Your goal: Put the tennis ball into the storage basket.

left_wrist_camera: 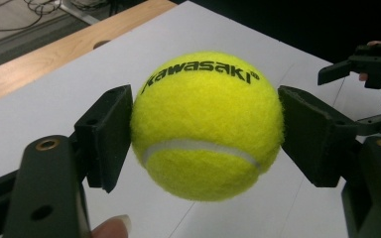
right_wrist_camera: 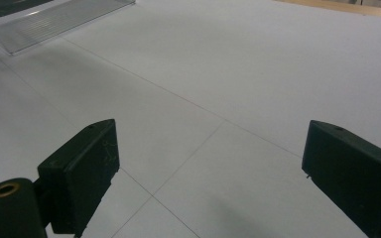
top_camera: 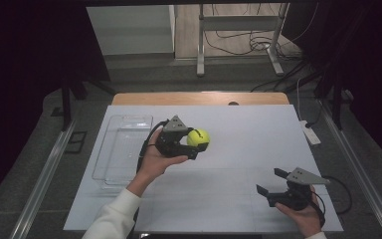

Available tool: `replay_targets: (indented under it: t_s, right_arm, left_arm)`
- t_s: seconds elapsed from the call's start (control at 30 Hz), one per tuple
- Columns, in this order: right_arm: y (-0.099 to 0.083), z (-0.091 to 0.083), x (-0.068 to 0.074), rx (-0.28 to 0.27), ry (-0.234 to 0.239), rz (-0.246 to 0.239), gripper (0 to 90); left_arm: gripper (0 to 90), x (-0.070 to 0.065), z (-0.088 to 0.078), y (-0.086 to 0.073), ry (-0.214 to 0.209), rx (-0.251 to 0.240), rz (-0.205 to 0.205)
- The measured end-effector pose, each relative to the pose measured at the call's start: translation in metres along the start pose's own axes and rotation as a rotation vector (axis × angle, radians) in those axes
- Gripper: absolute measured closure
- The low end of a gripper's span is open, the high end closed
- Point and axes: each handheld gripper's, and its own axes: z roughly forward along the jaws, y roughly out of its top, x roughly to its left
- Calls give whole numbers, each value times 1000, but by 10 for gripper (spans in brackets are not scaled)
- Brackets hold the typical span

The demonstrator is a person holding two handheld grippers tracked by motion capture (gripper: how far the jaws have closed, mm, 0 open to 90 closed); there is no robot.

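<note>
A yellow tennis ball (top_camera: 198, 137) with black lettering is clamped in my left gripper (top_camera: 199, 143), held above the white table left of centre. In the left gripper view the ball (left_wrist_camera: 207, 124) sits between the two black pads (left_wrist_camera: 106, 134), both pressing its sides, off the surface. My right gripper (top_camera: 272, 181) rests low at the table's front right, jaws wide apart with nothing between them. In the right gripper view, that gripper (right_wrist_camera: 211, 173) frames bare white board. The right gripper (left_wrist_camera: 364, 69) is also seen at the far right of the left gripper view.
A clear plastic tray (top_camera: 122, 149) lies along the table's left side, seemingly with nothing in it; its corner (right_wrist_camera: 54, 20) is at the top left of the right gripper view. The white board (top_camera: 238, 149) covers a wooden table. A white power strip (top_camera: 310, 133) sits at the right edge.
</note>
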Motion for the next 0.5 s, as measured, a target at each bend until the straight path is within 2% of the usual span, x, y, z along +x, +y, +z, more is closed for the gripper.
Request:
replay_targets:
  t_s: [0.5]
  right_arm:
    - [0,0,0,1,-4,1,80]
  left_arm:
    - [264,5,-14,4,8,-41,-11]
